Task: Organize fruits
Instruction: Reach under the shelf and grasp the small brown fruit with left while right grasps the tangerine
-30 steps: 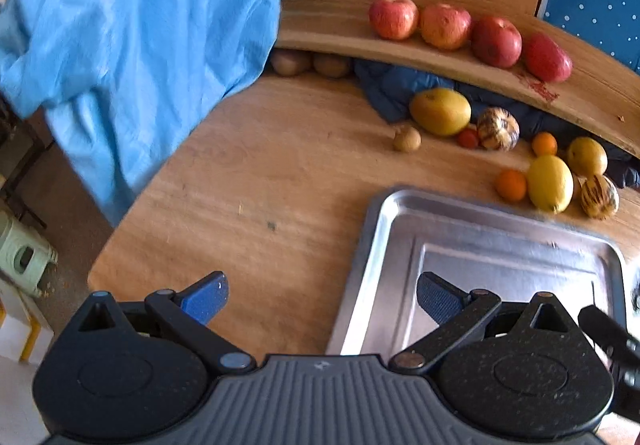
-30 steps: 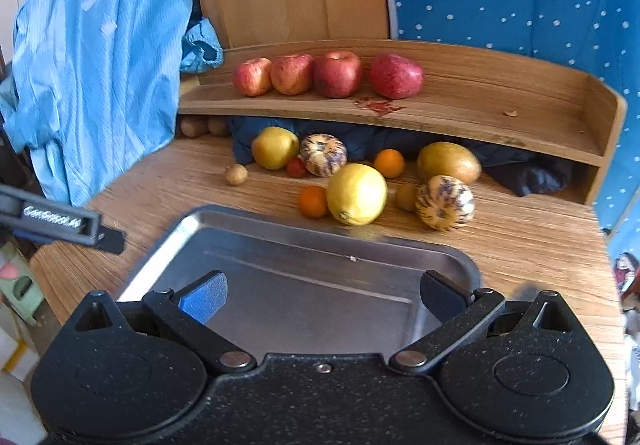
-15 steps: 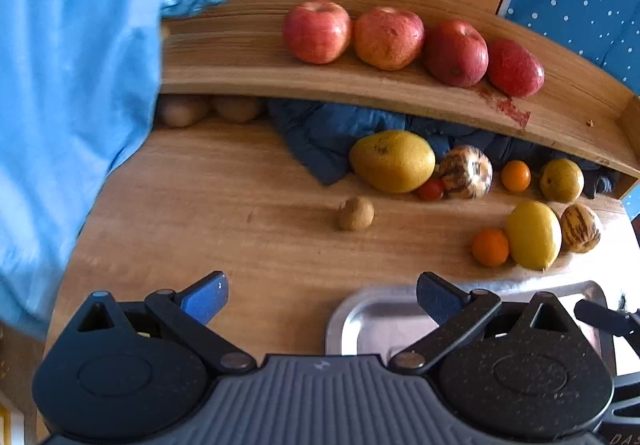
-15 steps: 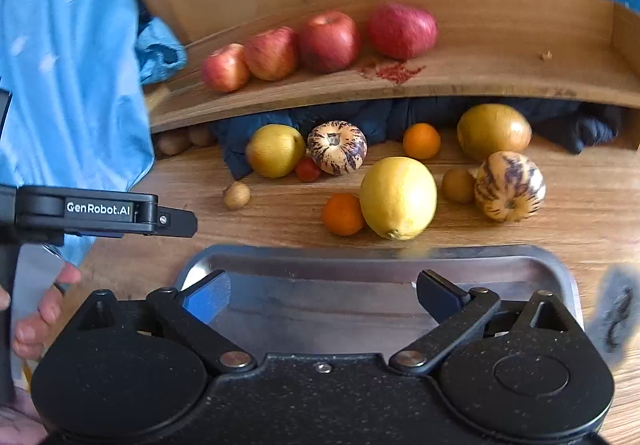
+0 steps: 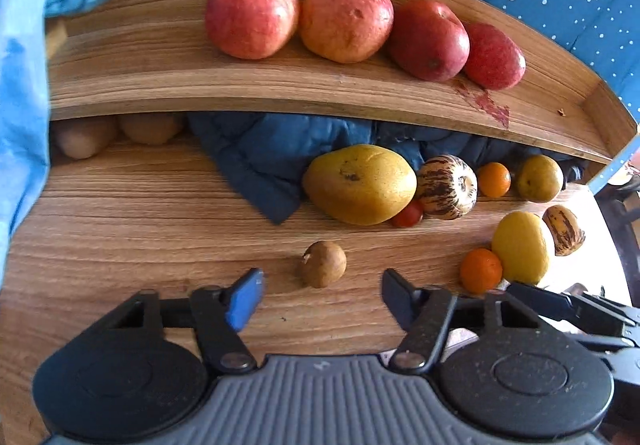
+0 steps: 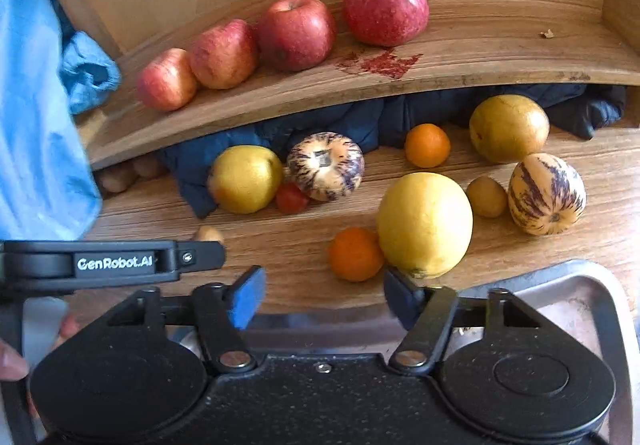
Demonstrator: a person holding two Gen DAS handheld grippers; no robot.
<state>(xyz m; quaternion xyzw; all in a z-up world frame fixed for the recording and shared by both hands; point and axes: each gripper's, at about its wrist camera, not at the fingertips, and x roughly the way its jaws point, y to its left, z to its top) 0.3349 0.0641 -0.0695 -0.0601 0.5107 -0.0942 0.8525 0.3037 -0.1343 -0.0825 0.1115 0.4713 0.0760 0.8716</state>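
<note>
Right wrist | tray [image 6: 600,297] seemingly bare — blurred | both tools [image 6: 324,295] [image 5: 322,295] apart

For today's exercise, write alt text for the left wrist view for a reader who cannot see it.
The open left gripper points at a small brown fruit on a wooden table. Beyond lie yellow, striped and orange fruits, and four red apples line a shelf.

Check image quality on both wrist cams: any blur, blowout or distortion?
Left wrist: sharp overall; fisheye bends the shelf into an arc; blown-out highlight beside the lemon at the right edge. Right wrist: mild motion blur, worst on the apples and yellow fruit; same bowed shelf; tray shows soft glare.
</note>
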